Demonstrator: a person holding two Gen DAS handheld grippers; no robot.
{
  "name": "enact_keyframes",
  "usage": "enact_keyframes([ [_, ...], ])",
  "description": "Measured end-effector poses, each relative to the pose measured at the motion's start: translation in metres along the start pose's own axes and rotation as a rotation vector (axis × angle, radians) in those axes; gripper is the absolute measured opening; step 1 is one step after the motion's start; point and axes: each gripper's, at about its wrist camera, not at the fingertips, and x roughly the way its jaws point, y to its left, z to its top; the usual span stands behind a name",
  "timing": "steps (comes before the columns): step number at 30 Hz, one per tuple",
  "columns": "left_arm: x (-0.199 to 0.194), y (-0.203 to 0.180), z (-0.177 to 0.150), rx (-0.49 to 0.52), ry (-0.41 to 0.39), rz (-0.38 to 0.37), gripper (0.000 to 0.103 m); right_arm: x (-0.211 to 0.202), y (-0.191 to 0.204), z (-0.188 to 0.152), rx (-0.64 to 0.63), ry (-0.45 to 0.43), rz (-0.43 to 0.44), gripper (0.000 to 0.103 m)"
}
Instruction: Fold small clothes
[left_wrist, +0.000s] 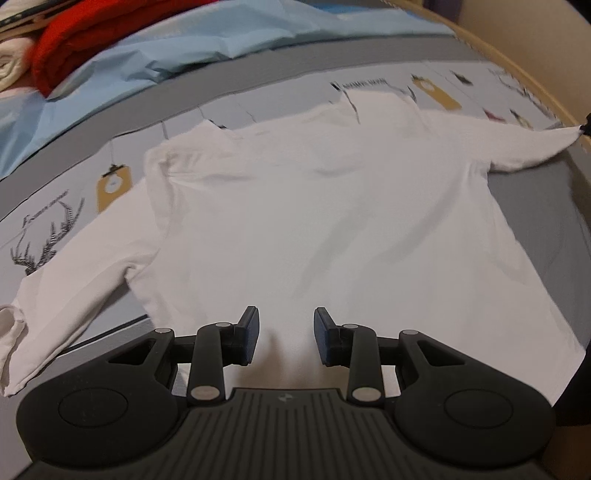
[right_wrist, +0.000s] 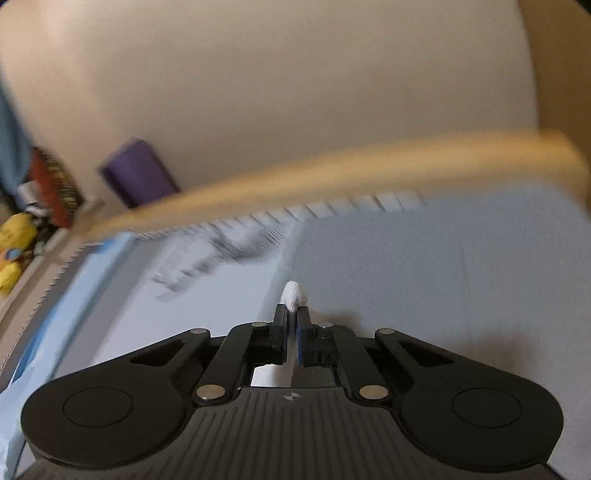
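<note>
A white long-sleeved shirt (left_wrist: 295, 206) lies spread flat on a bed sheet (left_wrist: 74, 206) printed with tags and antlers. Its left sleeve (left_wrist: 66, 299) trails toward the near left. My left gripper (left_wrist: 286, 314) hovers open over the shirt's near hem, with nothing between its fingers. The right sleeve (left_wrist: 532, 147) is stretched out to the far right, where its tip is pinched by my right gripper (left_wrist: 586, 127). In the right wrist view, the right gripper (right_wrist: 291, 312) is shut on the sleeve end (right_wrist: 293, 291), a small white tuft sticking out past the pads.
A red cloth (left_wrist: 85, 40), a light blue cloth (left_wrist: 184, 40) and a white roll (left_wrist: 11, 62) lie at the far left. A wooden bed rail (right_wrist: 332, 166) runs along the sheet's edge. A purple object (right_wrist: 136, 173) and yellow toys (right_wrist: 14, 240) sit beyond it.
</note>
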Motion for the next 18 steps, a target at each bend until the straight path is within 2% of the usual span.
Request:
enact_keyframes([
  [1,-0.004,0.004,0.000,-0.012,-0.009,0.002,0.036,-0.013,0.017,0.003,-0.044,-0.036,0.025,0.004],
  [4,-0.018,0.022,-0.001,-0.059,-0.039,0.014,0.036,-0.068,0.081,0.000,-0.210,-0.136,0.183,0.004],
  [7,-0.033,0.047,-0.003,-0.139,-0.072,0.030,0.036,-0.137,0.154,-0.028,-0.377,-0.181,0.429,0.004],
  [10,-0.047,0.071,-0.005,-0.218,-0.097,0.040,0.036,-0.213,0.220,-0.082,-0.506,-0.150,0.707,0.004],
  [12,-0.054,0.086,-0.007,-0.265,-0.111,0.041,0.036,-0.260,0.257,-0.128,-0.564,-0.040,0.904,0.006],
  [13,-0.057,0.093,-0.008,-0.285,-0.114,0.039,0.036,-0.277,0.274,-0.153,-0.583,0.078,0.997,0.009],
  [14,-0.059,0.098,-0.009,-0.300,-0.116,0.039,0.036,-0.288,0.288,-0.175,-0.603,0.225,1.066,0.019],
  [16,-0.061,0.107,-0.013,-0.328,-0.114,0.039,0.036,-0.300,0.306,-0.210,-0.618,0.486,1.145,0.024],
  [18,-0.063,0.114,-0.015,-0.351,-0.112,0.037,0.036,-0.311,0.309,-0.224,-0.618,0.608,1.163,0.027],
])
